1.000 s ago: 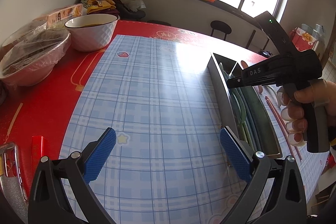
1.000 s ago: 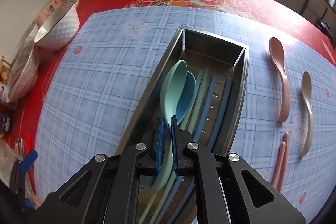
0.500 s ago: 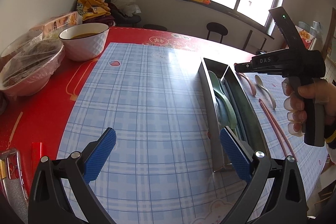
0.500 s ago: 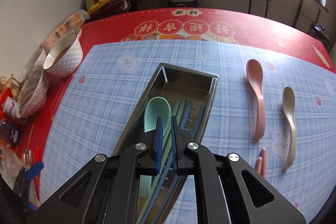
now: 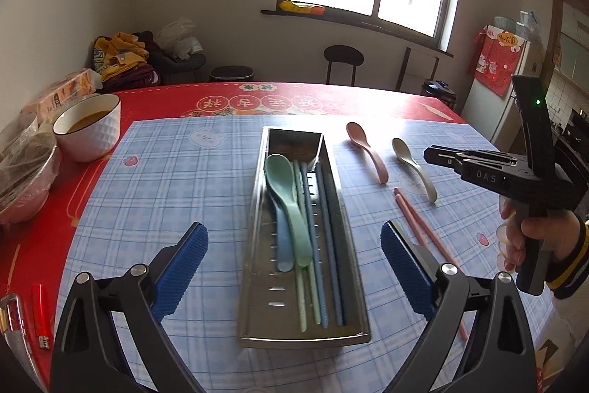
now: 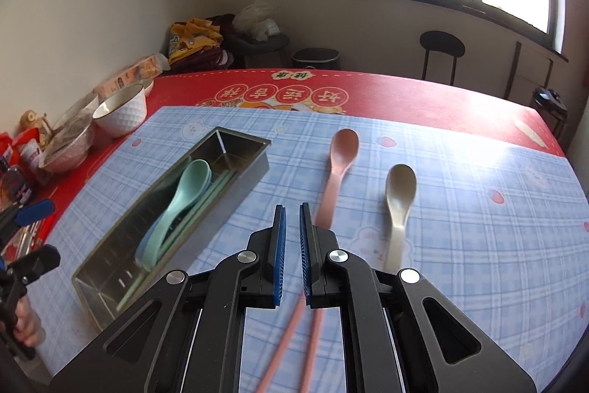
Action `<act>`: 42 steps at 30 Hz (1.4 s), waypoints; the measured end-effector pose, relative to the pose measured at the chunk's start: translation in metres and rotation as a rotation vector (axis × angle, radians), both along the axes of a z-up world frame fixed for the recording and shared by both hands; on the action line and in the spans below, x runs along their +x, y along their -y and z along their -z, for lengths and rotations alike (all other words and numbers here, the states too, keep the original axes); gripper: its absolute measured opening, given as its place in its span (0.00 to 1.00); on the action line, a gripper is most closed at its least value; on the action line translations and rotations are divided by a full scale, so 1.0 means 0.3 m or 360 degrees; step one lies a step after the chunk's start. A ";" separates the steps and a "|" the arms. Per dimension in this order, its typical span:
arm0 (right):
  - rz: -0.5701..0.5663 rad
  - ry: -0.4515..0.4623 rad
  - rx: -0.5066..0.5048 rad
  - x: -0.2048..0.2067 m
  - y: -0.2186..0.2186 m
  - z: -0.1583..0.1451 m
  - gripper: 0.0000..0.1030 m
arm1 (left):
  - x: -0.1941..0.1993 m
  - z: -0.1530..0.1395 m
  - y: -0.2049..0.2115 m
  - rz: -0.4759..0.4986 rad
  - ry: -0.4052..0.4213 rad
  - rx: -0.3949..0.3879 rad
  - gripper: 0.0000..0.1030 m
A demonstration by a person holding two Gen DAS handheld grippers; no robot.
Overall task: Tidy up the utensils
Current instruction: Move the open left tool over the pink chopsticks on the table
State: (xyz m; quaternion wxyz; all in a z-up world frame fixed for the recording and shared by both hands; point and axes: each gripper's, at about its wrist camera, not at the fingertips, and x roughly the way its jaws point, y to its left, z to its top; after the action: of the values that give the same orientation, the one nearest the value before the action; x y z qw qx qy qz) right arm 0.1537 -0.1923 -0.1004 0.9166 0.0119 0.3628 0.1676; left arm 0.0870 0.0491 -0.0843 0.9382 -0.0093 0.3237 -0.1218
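**Utensil Tray Partly Loaded; Both Grippers Empty**

Left gripper: occupies the bottom of the left wrist view. Its blue pads stand wide apart and hold nothing; the jaws have just been closing slightly. The near end of the steel utensil tray appears between the pads but lies below them on the table, untouched.

Right gripper: occupies the bottom centre of the right wrist view. Its pads are almost together, with only a narrow slit between them and nothing gripped. The pink chopsticks lie on the cloth underneath it, running to the lower edge of the frame.

Tray contents, left wrist view: a mint green spoon rests on a blue spoon; to their right lie green chopsticks and blue chopsticks, all lengthwise.

Right of the tray, on the blue checked cloth: a pink spoon and a beige spoon, side by side and apart.

Far left of frame: a white bowl on the red table cover.
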 end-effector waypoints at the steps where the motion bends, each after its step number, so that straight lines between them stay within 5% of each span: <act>1: 0.0011 -0.0003 0.0011 -0.007 0.032 0.014 0.08 | 0.004 -0.002 0.034 0.0013 -0.0003 0.0002 0.86; 16: 0.0138 -0.0023 0.0188 -0.092 0.261 0.167 0.08 | 0.076 0.137 0.443 0.0175 -0.0170 0.0115 0.56; 36: 0.0079 -0.0043 0.0435 -0.101 0.323 0.182 0.08 | 0.134 0.308 0.565 0.0238 -0.0371 0.0215 0.32; 42: 0.0058 -0.0039 0.0439 -0.102 0.321 0.181 0.08 | 0.129 0.312 0.572 0.0231 -0.0339 0.0257 0.25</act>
State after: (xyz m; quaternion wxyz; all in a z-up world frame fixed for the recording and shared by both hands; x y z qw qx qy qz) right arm 0.1230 -0.2886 -0.1549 0.9046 0.1465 0.3471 0.1993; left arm 0.1258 -0.1226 -0.1779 0.8850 0.0768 0.4300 -0.1613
